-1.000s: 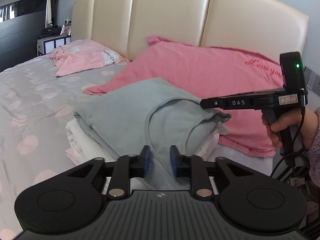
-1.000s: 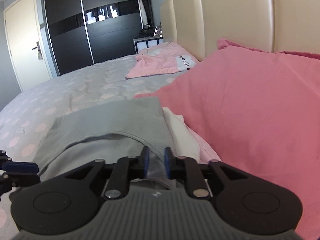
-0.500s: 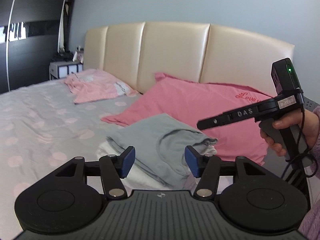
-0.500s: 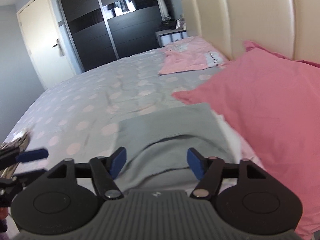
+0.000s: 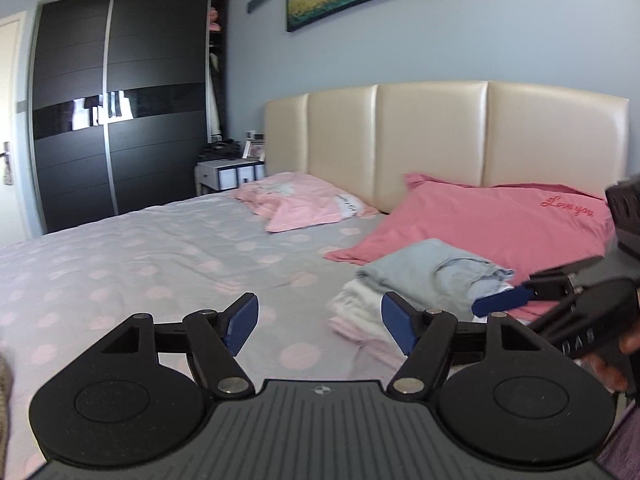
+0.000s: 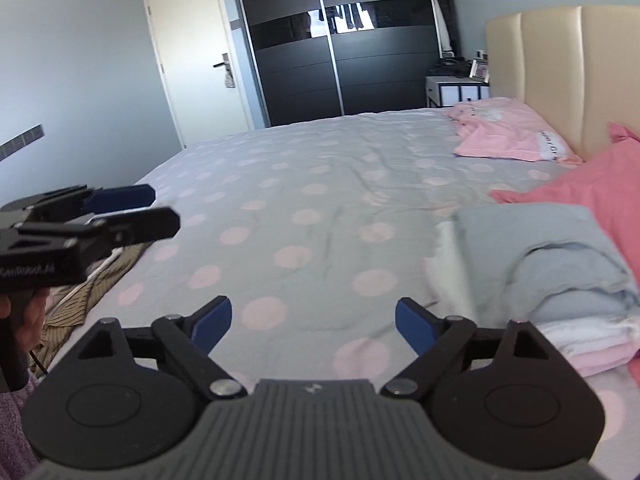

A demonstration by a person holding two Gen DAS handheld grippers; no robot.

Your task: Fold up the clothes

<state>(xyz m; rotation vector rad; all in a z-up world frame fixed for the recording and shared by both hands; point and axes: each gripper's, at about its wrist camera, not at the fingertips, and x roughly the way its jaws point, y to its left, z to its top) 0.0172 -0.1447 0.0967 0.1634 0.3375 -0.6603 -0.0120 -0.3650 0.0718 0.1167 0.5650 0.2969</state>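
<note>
Claw check: left claw (image 5: 319, 320) spread wide, right claw (image 6: 313, 322) same, both just been opening, nothing between the pads on either. Hanging over bare sheet (image 5: 160, 260), not touching any cloth.

Task stuff: folded pile (image 5: 400, 292) sitting by the pink pillow (image 5: 500, 224), w/ a grey-blue top (image 5: 432, 276) uppermost, a white piece (image 5: 360, 300) under it and a pale pink layer at the bottom. Looks finished, imo. Prob next in line: pink shirt (image 5: 304, 204) crumpled up near the headboard (image 5: 432, 136), well apart from both claws, plus a striped brown thing (image 6: 80, 292) bunched at the bed edge, right below the left claw in the right cam.

Ways to mess up from here:

1. Clipping the pile while swinging away. Right claw near it, and the front edge of the grey-blue top already puffy and loose, so 1 brush = fold flopped open, redo.
2. Pinching sheet along w/ the next garment. Thin cloth on a soft bed, v easy to catch 2 layers at once, then dragging the whole sheet.
3. Hauling the pink shirt across the bed instead of lifting it. Long way to go, prob more wrinkles and a bunched sheet.
4. Knocking the 2 claws together. Pretty close side by side rn, both wide.
5. Piling more on top. Can't tell if the pile leans on the pillow or just sits beside it, so maybe a slide.
</note>
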